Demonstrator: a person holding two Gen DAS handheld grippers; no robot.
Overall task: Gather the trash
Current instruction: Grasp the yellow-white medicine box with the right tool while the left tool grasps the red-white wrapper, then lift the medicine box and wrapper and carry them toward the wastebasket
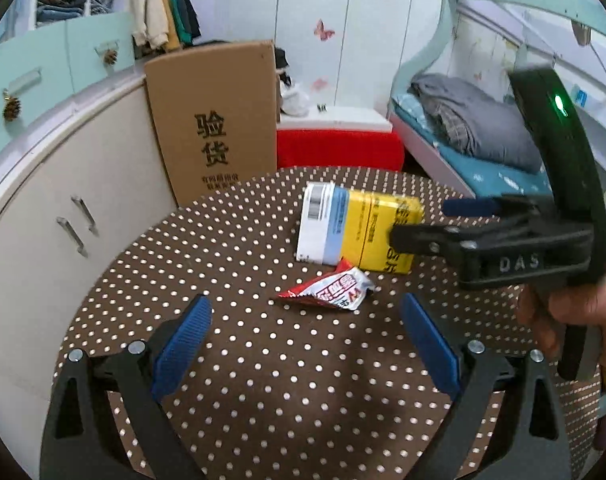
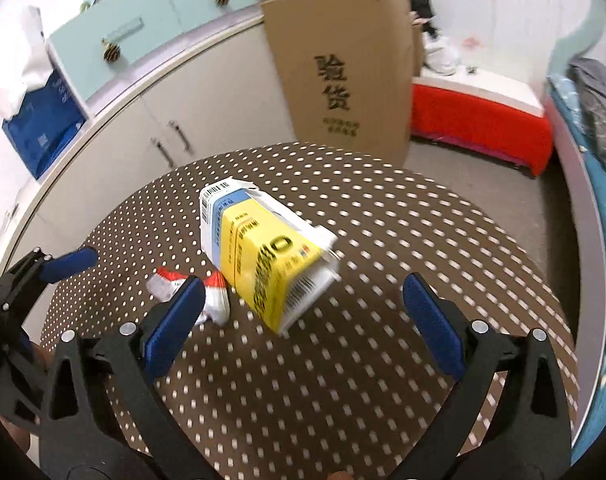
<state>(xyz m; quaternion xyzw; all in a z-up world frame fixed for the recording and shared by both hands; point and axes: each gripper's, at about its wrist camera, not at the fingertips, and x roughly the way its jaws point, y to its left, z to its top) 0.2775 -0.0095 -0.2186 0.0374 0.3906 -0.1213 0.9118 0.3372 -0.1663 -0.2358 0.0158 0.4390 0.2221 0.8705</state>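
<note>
A: Right wrist view had the yellow carton (image 2: 263, 260) lying on the dotted surface (image 2: 423, 240), the crumpled wrapper (image 2: 211, 296) touching its near-left side.

B: Both looked light; the carton seemed crushable, best pinched across its narrow sides. Right tongs (image 2: 303, 320) and left tongs (image 1: 305, 344) stood wide, empty.

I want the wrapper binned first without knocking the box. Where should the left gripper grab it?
Grip the red-and-white wrapper across its crumpled middle, coming from above on the near side with the open left gripper. It lies flat, and the yellow box sits close behind.
</note>
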